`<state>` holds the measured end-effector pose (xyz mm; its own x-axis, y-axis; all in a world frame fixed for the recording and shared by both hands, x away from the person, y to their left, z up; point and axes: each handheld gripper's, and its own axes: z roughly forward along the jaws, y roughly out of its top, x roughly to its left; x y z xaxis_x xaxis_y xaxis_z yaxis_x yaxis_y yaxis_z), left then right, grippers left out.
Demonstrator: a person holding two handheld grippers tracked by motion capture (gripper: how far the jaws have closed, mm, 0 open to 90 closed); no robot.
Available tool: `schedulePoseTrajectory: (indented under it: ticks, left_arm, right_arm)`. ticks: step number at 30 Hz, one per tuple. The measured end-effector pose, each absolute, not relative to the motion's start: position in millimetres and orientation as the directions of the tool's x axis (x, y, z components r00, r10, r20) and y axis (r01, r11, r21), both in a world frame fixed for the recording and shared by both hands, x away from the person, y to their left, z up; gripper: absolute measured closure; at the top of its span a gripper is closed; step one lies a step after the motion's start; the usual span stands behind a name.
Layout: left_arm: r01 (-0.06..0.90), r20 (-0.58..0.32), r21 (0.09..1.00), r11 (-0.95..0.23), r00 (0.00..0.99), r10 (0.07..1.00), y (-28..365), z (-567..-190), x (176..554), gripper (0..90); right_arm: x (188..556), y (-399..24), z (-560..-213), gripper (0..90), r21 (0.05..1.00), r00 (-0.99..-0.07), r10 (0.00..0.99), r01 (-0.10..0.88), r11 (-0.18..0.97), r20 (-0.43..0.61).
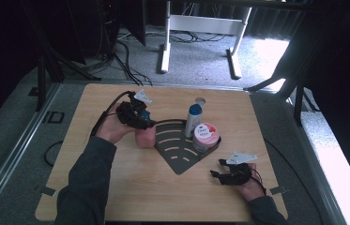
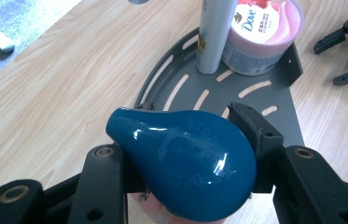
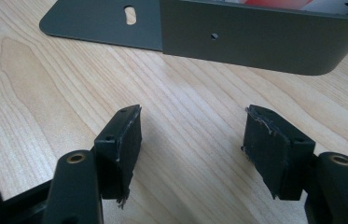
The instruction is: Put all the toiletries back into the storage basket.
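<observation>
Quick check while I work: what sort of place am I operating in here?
Most likely a lab or recording workspace, not a bathroom, despite the toiletries. A bare wooden table stands on grey carpet with loose cables trailing across it, dark curtains hang around, and a white desk frame stands behind.

Glossy teal plastic cap (image 2: 185, 163) between matt black, rough-edged pads (image 3: 125, 140); pale wood-grain table (image 1: 116, 187); dull grey metal rack (image 2: 274, 102)

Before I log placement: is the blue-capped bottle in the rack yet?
Out: the blue-capped bottle stands beside the rack, clamped in the left gripper.
</observation>
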<state>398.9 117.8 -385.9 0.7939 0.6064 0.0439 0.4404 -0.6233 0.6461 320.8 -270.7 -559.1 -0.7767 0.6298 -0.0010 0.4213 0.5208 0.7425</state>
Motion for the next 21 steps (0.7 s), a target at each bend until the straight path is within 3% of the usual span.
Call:
schedulePoseTrajectory:
  ticks: [21]
  left_arm:
    - [0.434,0.04,0.655,-0.619,0.797,0.602,95,-389,410,53.2]
  right_arm:
    - [321,-271,-559,36.4,0.742,-0.777,0.63,0.423,0.52,0.002]
